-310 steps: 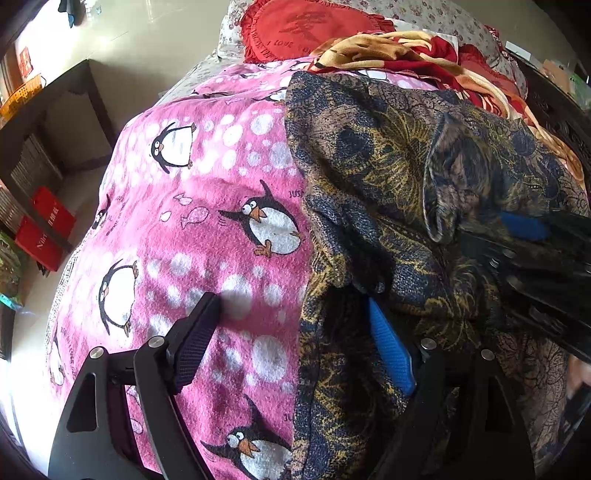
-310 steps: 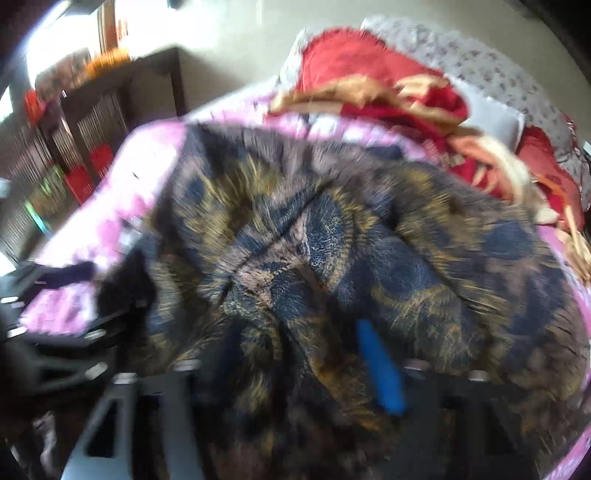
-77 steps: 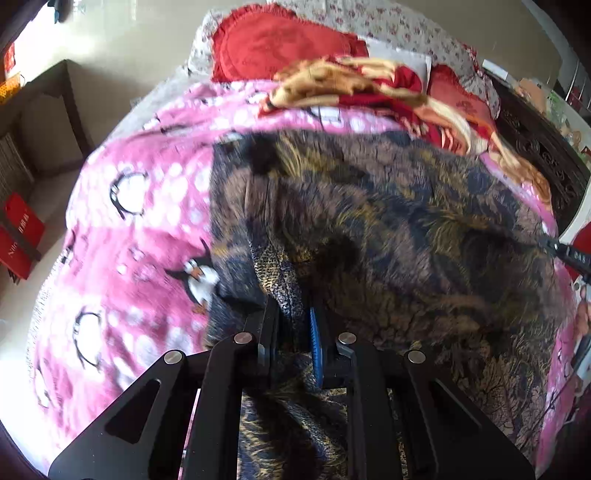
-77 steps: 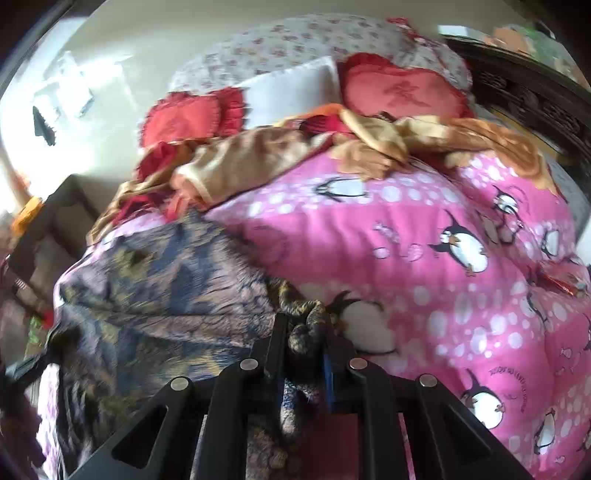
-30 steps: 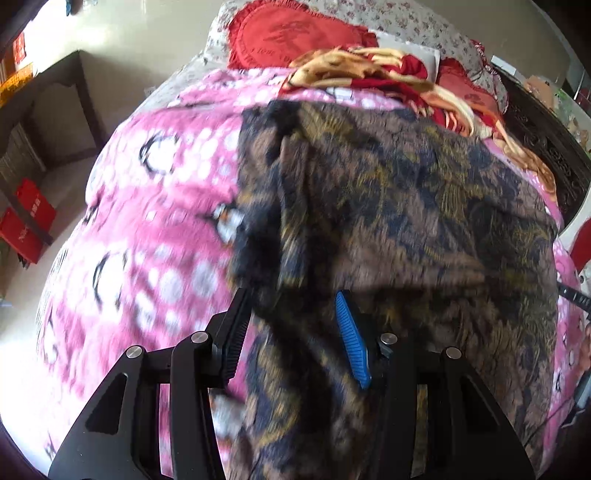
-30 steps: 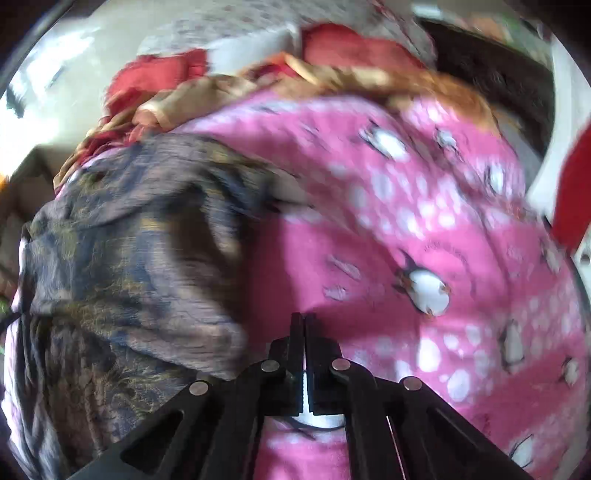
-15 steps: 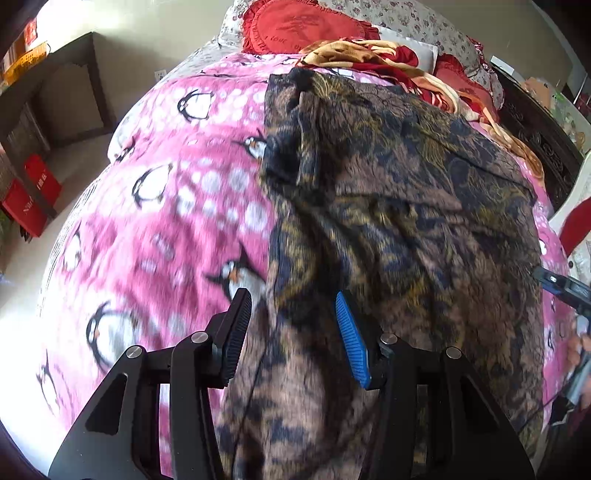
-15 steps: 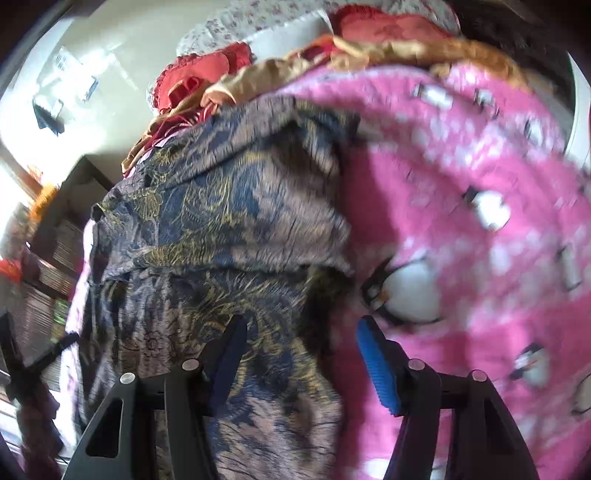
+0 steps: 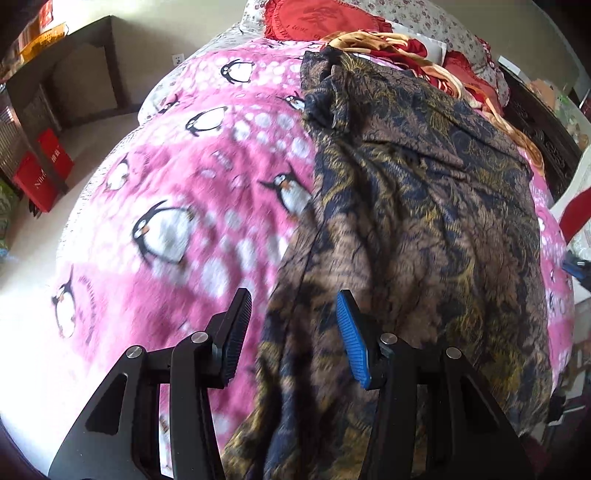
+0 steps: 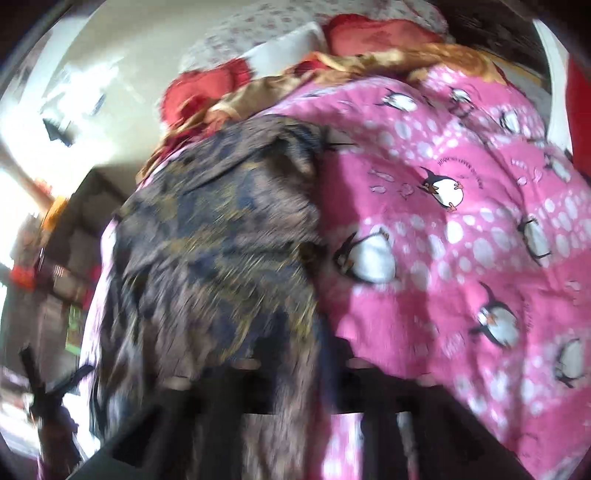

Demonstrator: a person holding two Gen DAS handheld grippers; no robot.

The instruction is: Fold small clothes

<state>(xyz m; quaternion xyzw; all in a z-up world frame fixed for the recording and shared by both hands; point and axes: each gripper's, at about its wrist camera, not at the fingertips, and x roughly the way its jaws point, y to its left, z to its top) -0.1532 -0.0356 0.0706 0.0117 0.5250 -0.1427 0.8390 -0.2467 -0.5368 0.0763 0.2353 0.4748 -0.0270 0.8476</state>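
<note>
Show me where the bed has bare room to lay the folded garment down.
Open penguin blanket lies left of the dark patterned garment, out to the bed edge. In the right wrist view another stretch lies right of it. The head end is crowded with red cushions and a rumpled gold-red cloth.

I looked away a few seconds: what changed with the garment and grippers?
Both grippers let go of the garment. The left gripper now stands open over its left edge; the right gripper is too blurred to judge. The garment stays spread on the penguin blanket.
</note>
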